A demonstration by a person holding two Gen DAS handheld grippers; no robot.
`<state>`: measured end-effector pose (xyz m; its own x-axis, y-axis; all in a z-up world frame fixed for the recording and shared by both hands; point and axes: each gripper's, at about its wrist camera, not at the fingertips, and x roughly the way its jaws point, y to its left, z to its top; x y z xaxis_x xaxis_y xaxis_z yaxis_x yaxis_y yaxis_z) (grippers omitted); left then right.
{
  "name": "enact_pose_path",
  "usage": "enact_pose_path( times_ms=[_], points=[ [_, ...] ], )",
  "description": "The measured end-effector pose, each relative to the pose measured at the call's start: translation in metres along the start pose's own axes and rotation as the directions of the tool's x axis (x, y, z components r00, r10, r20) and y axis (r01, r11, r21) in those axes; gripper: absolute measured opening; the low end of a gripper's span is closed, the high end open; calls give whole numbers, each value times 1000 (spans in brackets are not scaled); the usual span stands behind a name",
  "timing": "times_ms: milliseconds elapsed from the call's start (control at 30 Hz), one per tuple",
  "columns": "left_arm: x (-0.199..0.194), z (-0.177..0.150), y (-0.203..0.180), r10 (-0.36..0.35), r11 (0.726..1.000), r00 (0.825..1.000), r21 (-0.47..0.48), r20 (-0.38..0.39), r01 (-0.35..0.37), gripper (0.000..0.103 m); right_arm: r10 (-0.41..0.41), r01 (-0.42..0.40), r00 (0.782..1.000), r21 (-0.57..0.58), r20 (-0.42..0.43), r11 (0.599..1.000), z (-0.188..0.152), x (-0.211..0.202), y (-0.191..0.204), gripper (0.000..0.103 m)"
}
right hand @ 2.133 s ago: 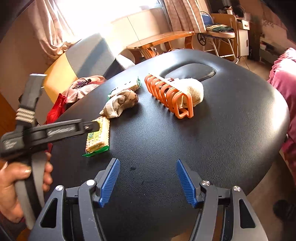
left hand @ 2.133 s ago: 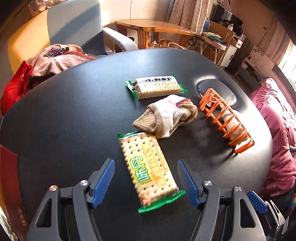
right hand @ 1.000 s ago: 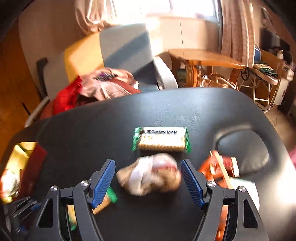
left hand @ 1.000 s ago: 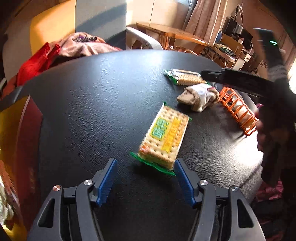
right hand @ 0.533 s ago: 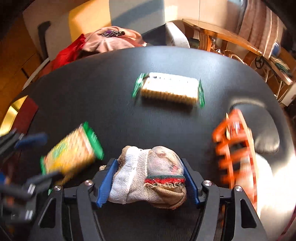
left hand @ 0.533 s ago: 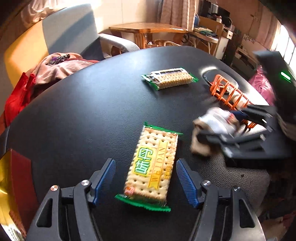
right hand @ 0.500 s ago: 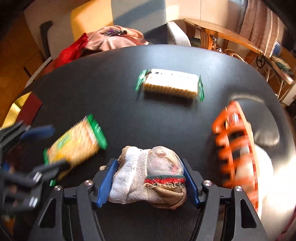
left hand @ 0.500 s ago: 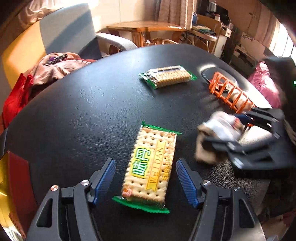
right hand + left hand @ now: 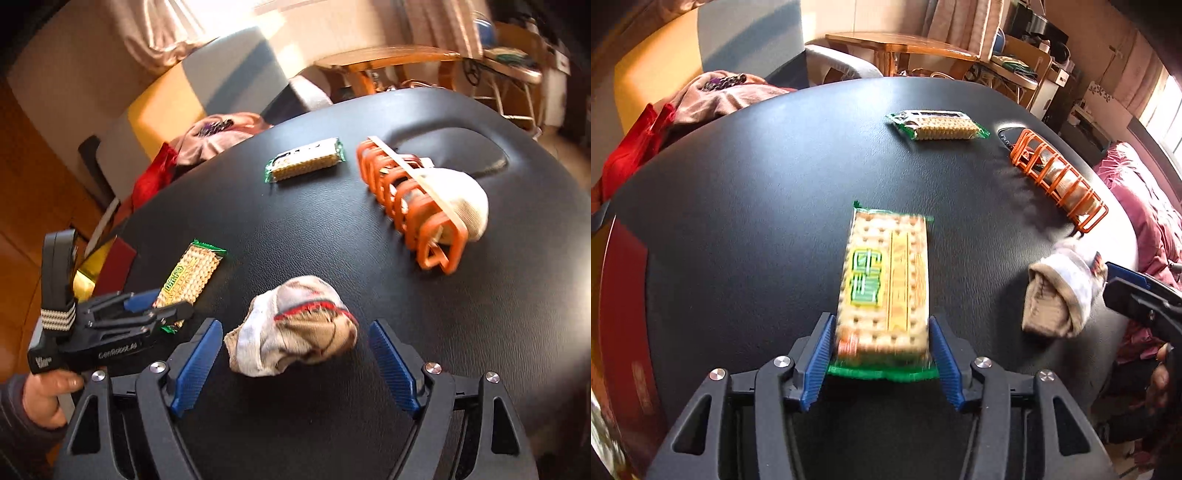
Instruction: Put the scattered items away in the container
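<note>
While the left gripper [image 9: 882, 354] is clamping the green-edged cracker packet [image 9: 884, 291], the right gripper [image 9: 295, 354] is gaping wide around a crumpled beige sock [image 9: 293, 325] (untouched). The orange wire basket [image 9: 410, 206] is holding a white sock [image 9: 461, 203].

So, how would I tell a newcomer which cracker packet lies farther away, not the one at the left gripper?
Look at the black table and find the orange wire rack on it. The farther cracker packet lies flat beside that rack's far end. Unlike the yellow-labelled cracker packet between the left gripper's fingers, it has a dark strip along one long side.
</note>
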<state>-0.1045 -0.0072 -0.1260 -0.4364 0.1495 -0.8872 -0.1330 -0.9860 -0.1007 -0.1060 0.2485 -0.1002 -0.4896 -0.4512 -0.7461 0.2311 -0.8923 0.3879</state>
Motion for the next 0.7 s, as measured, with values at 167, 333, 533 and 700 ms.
enact_pose_path(
  times_ms=[167, 333, 533, 700],
  points=[
    [-20, -28, 11, -31, 996, 999, -79, 19, 32, 53, 36, -39, 999, 93, 34, 995, -16, -5, 7, 83],
    [-36, -30, 20, -38, 995, 998, -92, 56, 43, 66, 47, -57, 997, 187, 59, 981, -29, -5, 7, 82],
    [-28, -15, 12, -5, 999, 999, -39, 53, 7, 67, -12, 2, 999, 216, 43, 976, -26, 1, 10, 71],
    [-20, -7, 9, 12, 1000, 999, -25, 52, -10, 67, -38, 29, 999, 251, 34, 967, -17, 12, 9, 71]
  ],
)
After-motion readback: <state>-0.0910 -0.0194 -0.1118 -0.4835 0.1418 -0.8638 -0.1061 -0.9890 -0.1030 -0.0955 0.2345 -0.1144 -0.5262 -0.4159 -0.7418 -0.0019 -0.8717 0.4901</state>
